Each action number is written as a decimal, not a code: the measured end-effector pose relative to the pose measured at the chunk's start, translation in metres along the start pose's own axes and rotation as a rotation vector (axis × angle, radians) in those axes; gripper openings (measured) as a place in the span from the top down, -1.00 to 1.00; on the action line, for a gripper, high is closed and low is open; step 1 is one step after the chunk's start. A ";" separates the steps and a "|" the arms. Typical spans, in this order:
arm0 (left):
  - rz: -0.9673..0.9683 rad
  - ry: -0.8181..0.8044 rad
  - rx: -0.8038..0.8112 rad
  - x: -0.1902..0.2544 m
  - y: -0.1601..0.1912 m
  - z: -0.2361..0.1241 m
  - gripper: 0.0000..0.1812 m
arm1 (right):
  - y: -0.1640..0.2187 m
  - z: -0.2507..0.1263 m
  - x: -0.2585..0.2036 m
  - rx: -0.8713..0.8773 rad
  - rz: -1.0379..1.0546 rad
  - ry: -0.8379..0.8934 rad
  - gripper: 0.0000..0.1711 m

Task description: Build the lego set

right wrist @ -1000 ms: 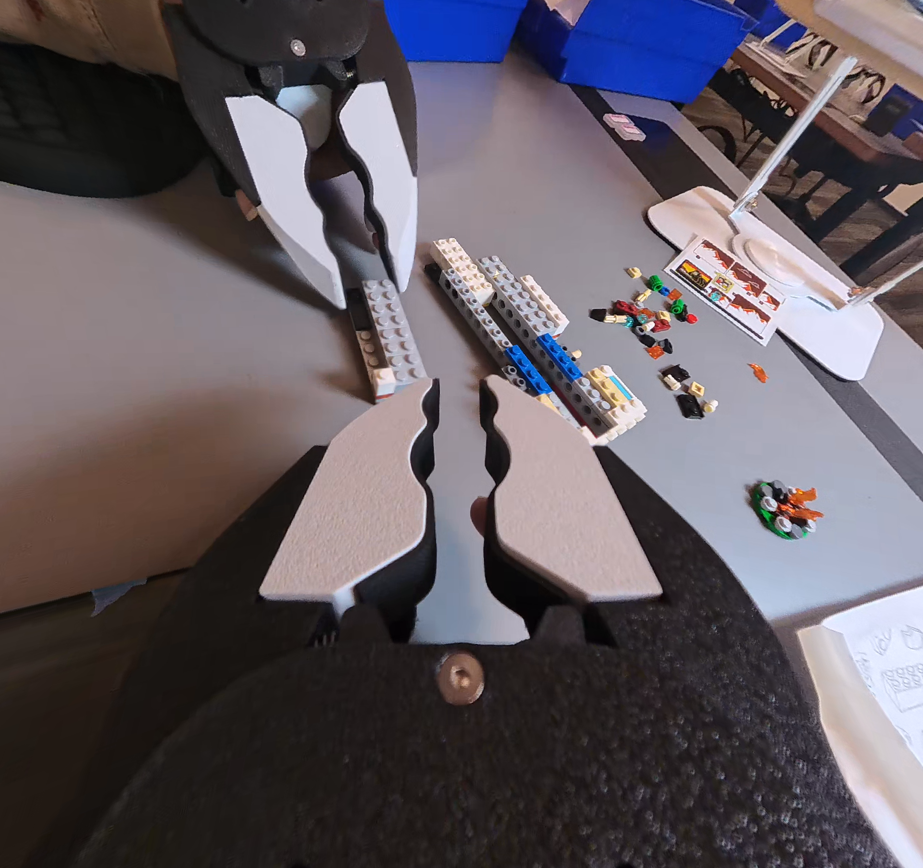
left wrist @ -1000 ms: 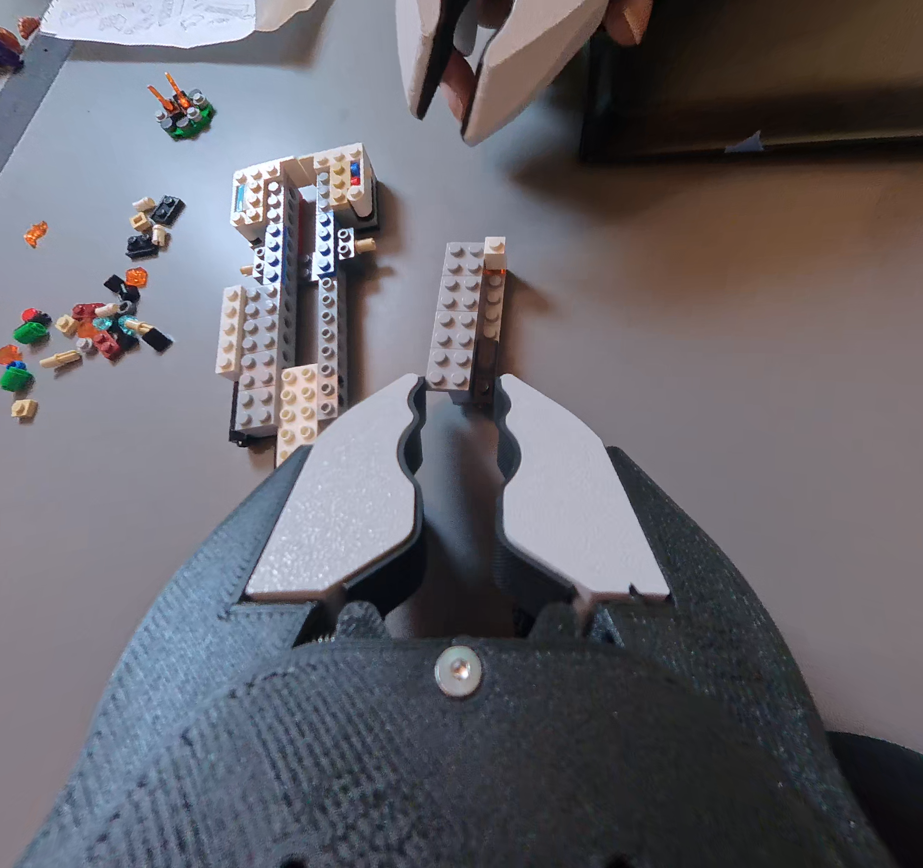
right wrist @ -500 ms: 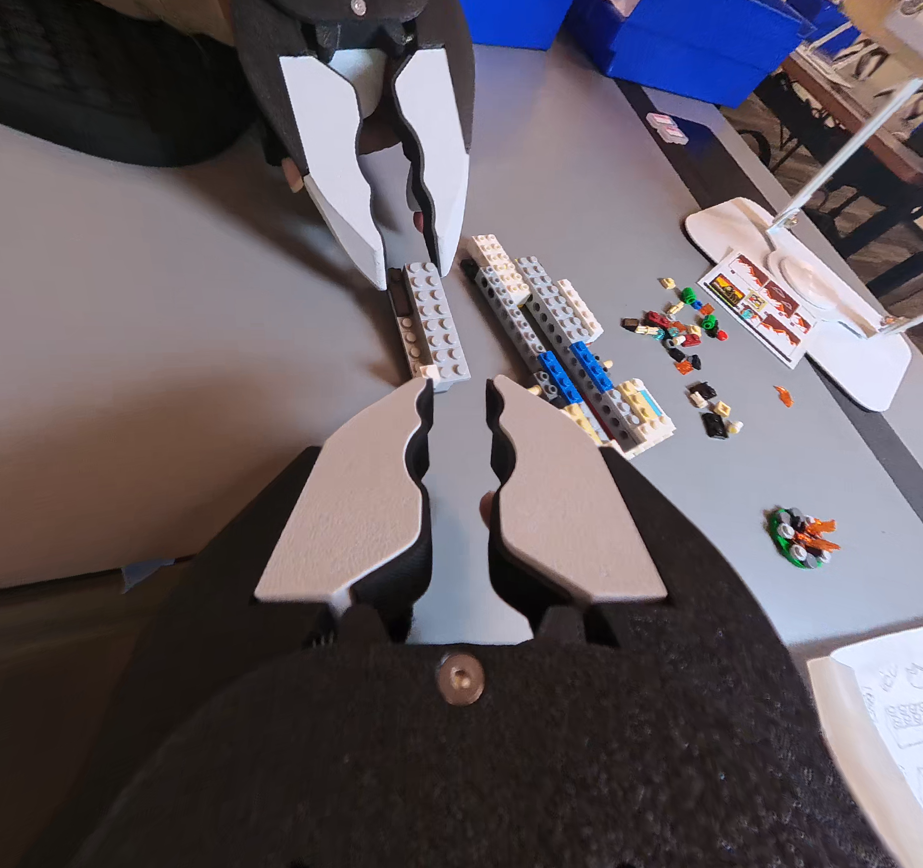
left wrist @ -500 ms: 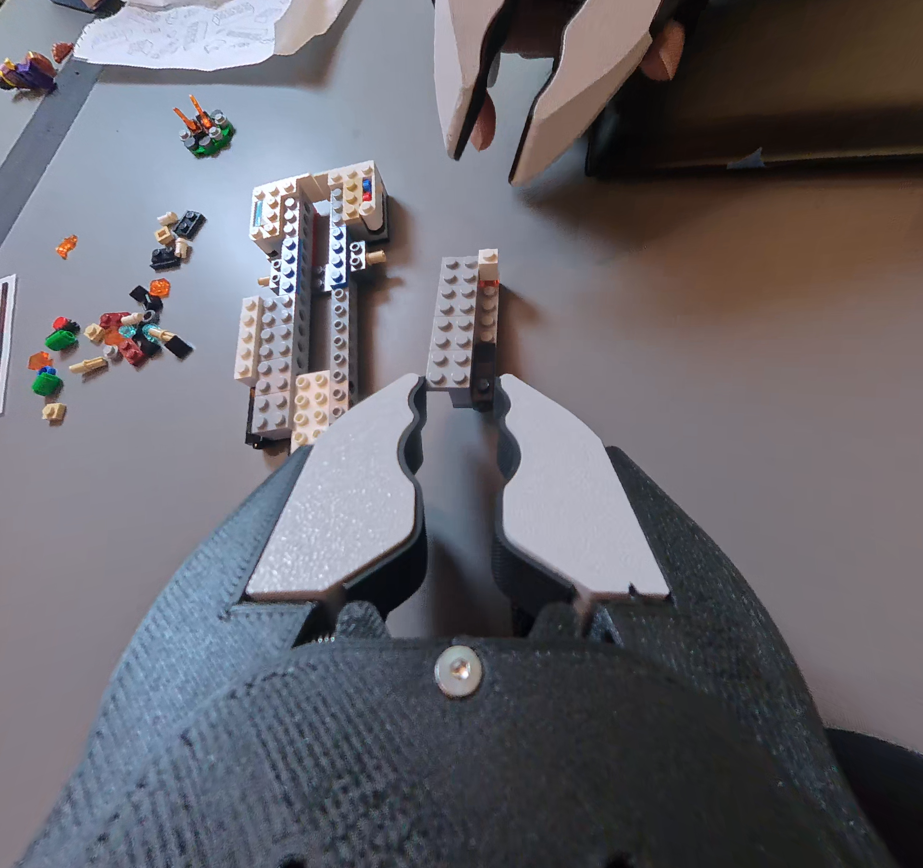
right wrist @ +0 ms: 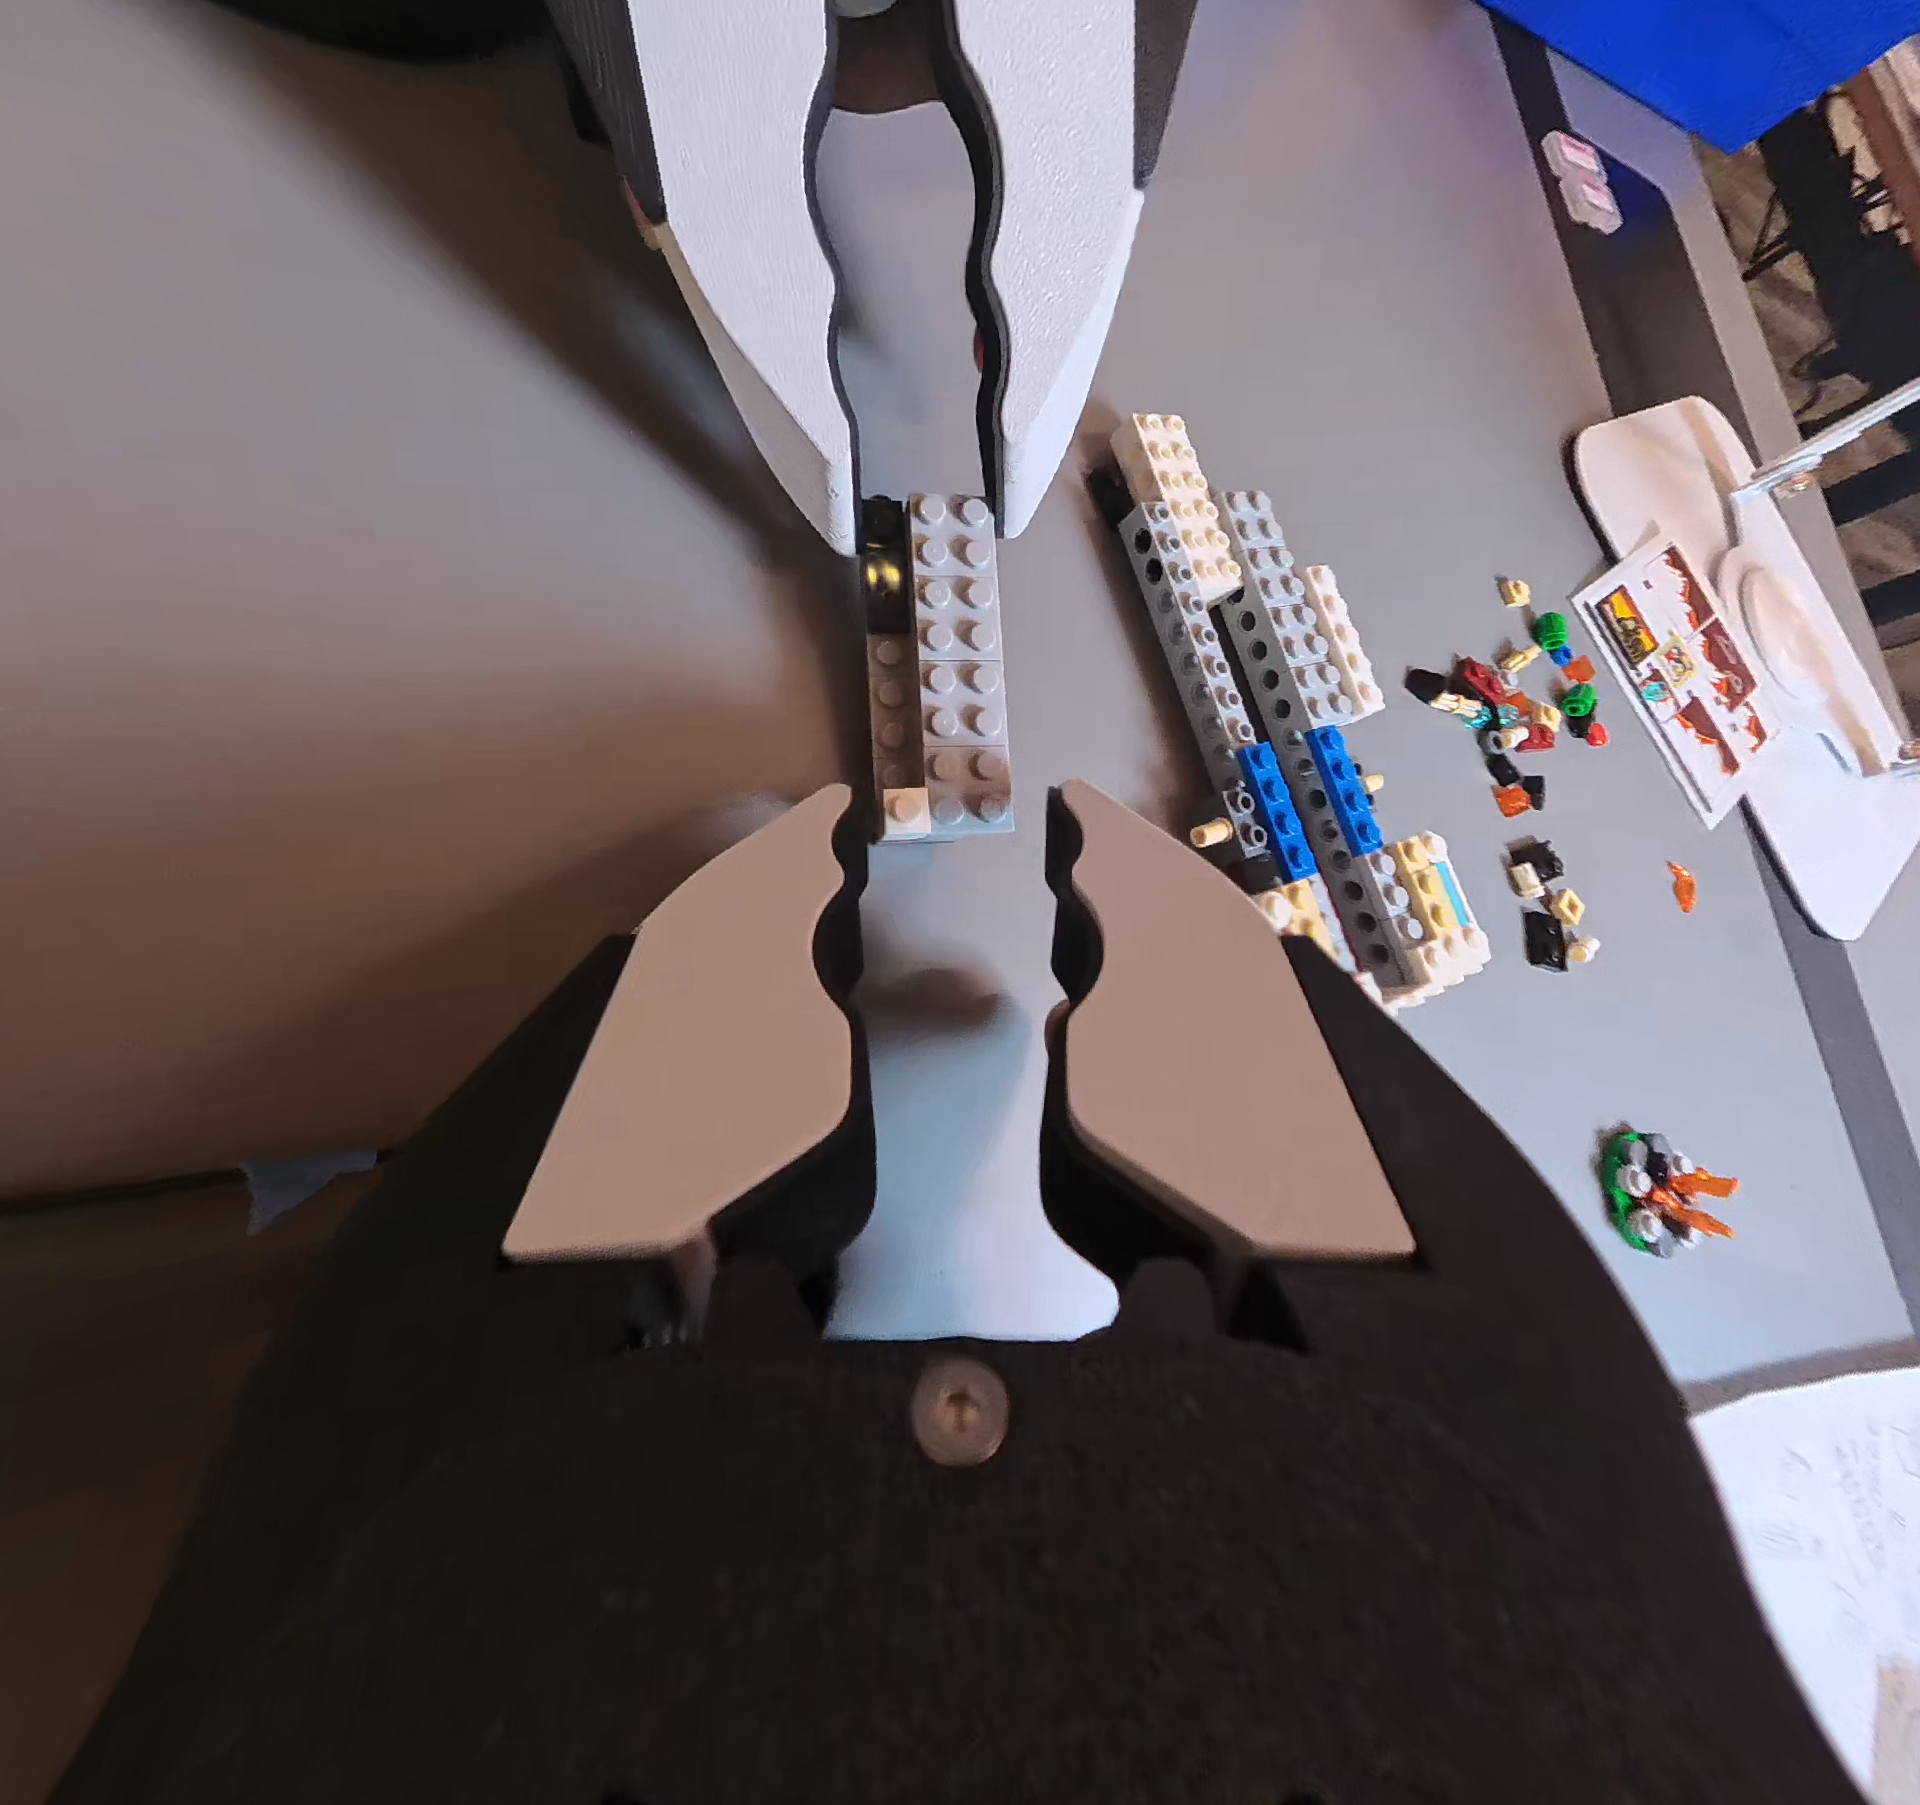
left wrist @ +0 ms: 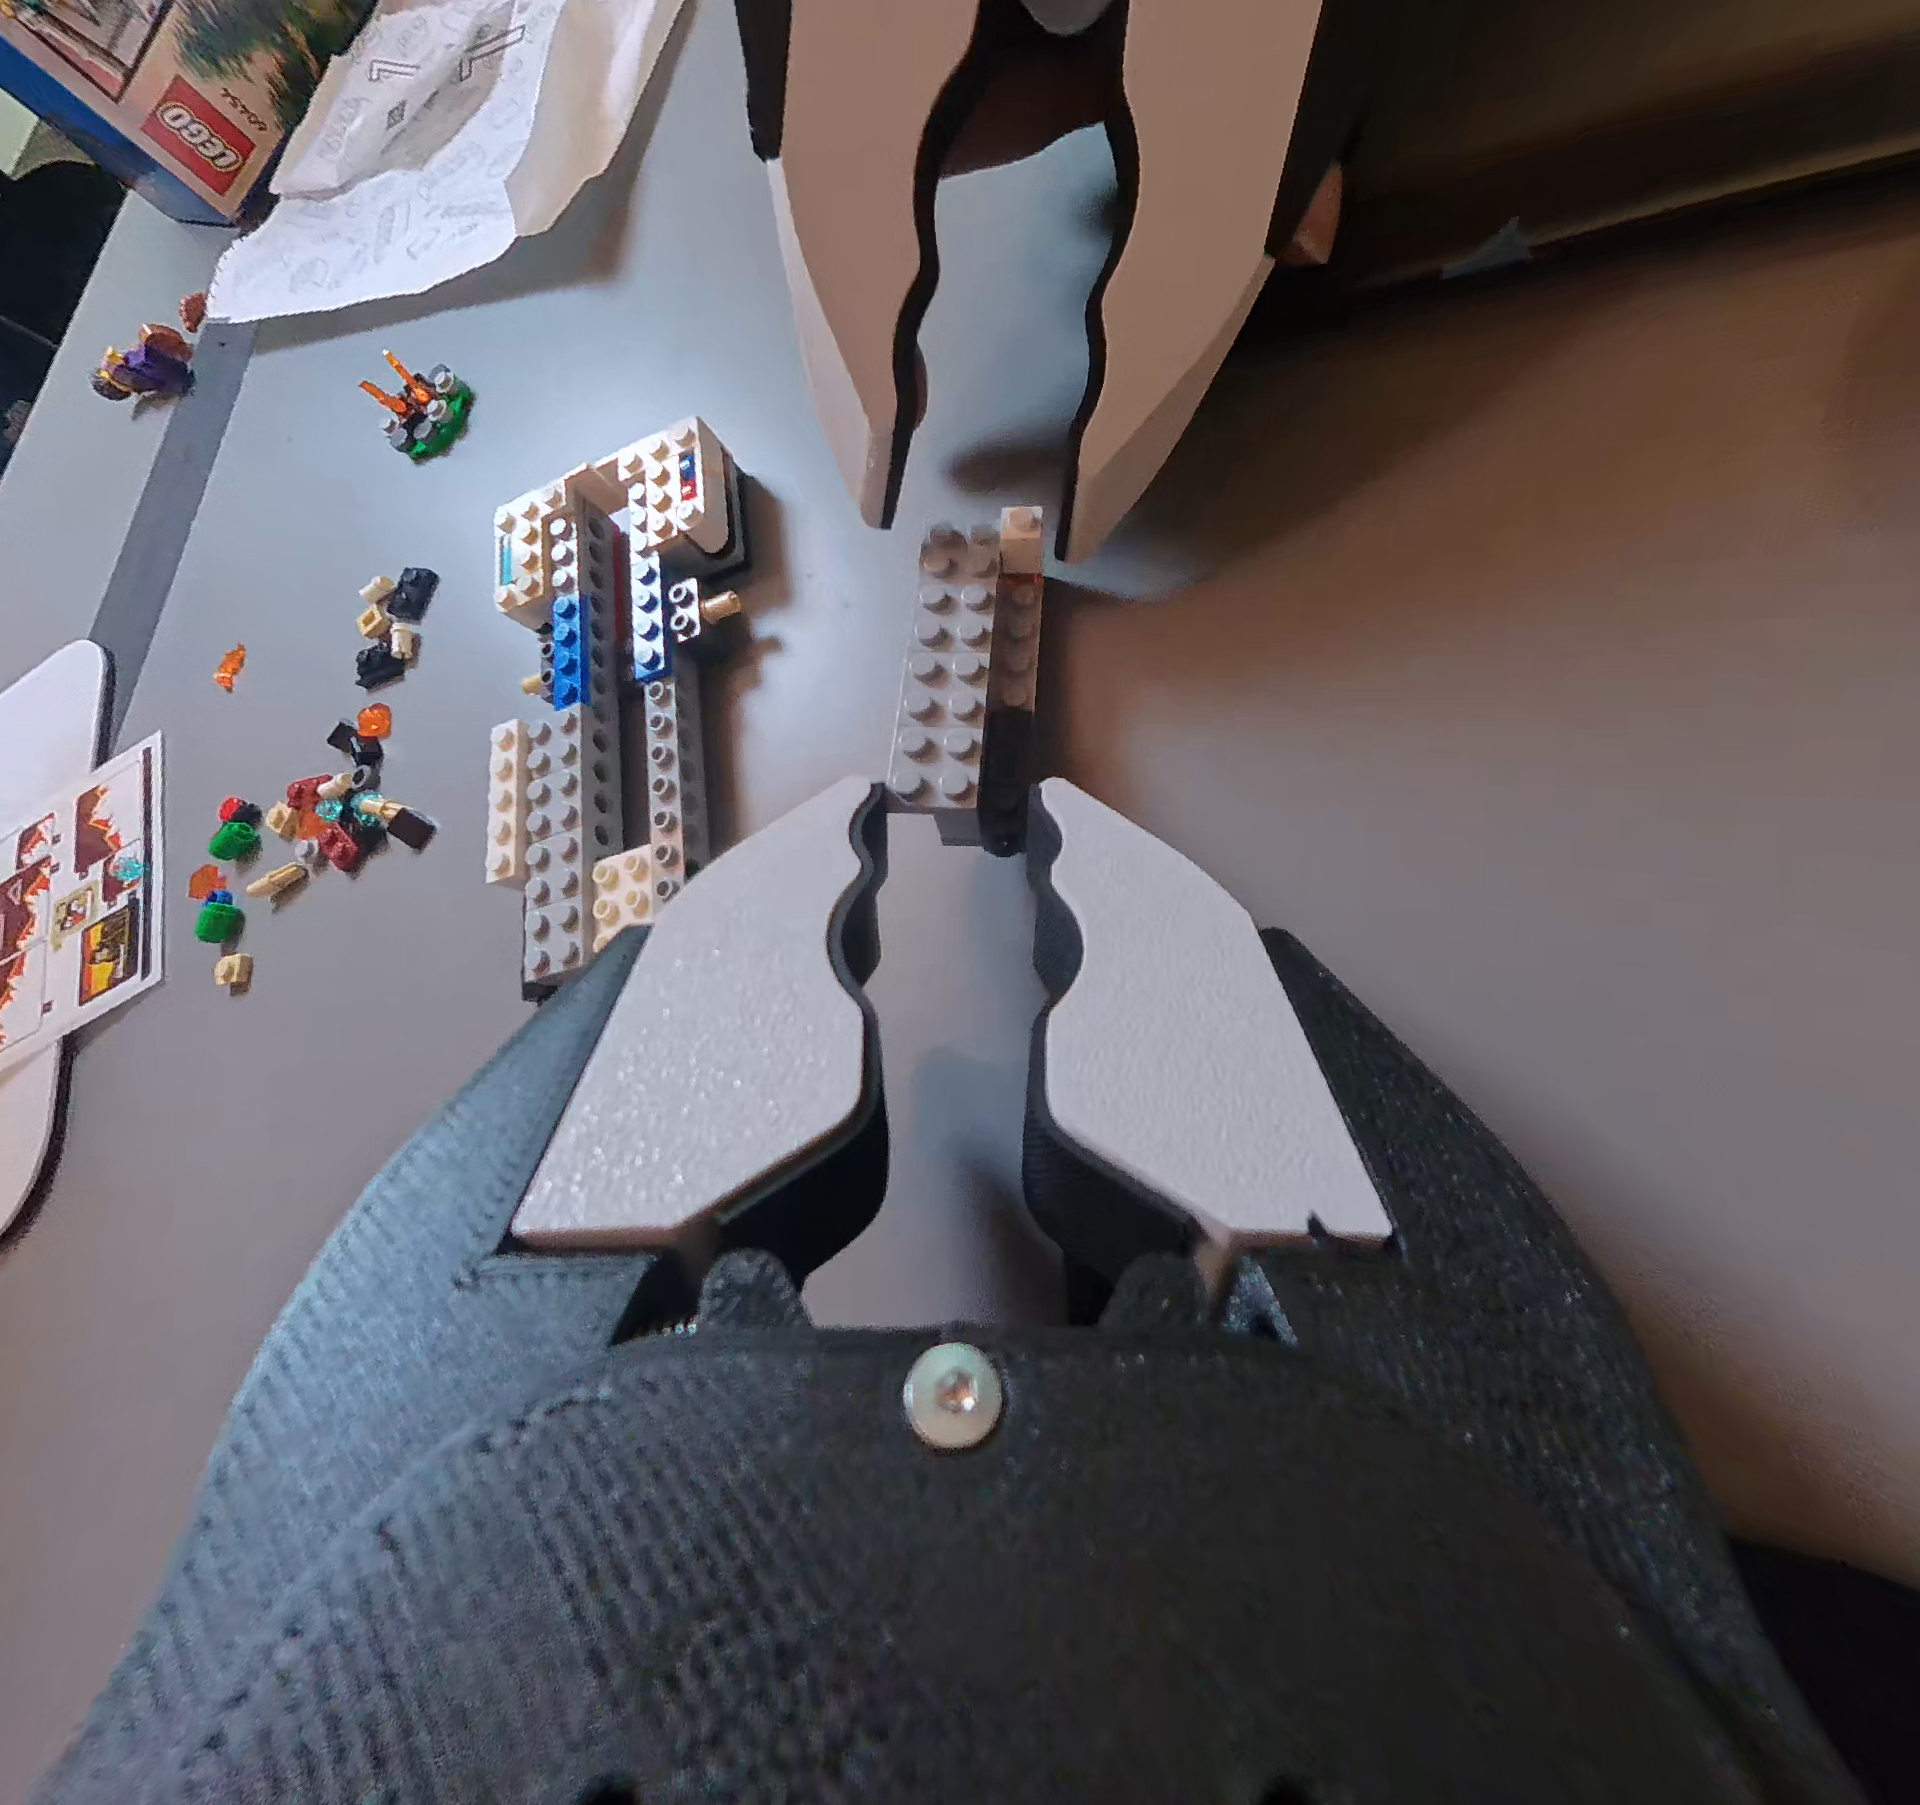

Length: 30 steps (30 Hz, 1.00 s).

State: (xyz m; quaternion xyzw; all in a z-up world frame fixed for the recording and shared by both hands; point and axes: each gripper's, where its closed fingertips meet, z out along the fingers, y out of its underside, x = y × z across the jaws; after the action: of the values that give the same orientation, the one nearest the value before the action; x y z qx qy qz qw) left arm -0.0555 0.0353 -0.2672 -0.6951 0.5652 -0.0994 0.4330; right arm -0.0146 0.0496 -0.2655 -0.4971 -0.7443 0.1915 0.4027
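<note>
Lego strip [left wrist: 961, 675] on grey table [left wrist: 1455, 820] between two parted, empty hand-held grippers

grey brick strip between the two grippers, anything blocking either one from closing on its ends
Nothing visible does. The grey brick strip lies alone on the table, with the left gripper open at its near end and the right gripper open at its far end. The larger grey, blue and cream assembly lies apart, beside it.
</note>
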 end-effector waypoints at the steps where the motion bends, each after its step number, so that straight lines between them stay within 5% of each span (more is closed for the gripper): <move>1: 0.008 -0.002 -0.003 0.000 0.000 0.000 0.72 | 0.000 -0.001 0.000 -0.001 0.011 -0.010 0.62; 30: -0.084 0.011 0.008 -0.007 0.007 0.001 0.72 | -0.007 0.003 0.008 0.056 0.055 0.017 0.70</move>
State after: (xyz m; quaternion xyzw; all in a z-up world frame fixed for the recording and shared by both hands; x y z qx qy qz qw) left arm -0.0620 0.0418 -0.2704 -0.7160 0.5375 -0.1237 0.4280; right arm -0.0225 0.0543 -0.2586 -0.5074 -0.7213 0.2187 0.4175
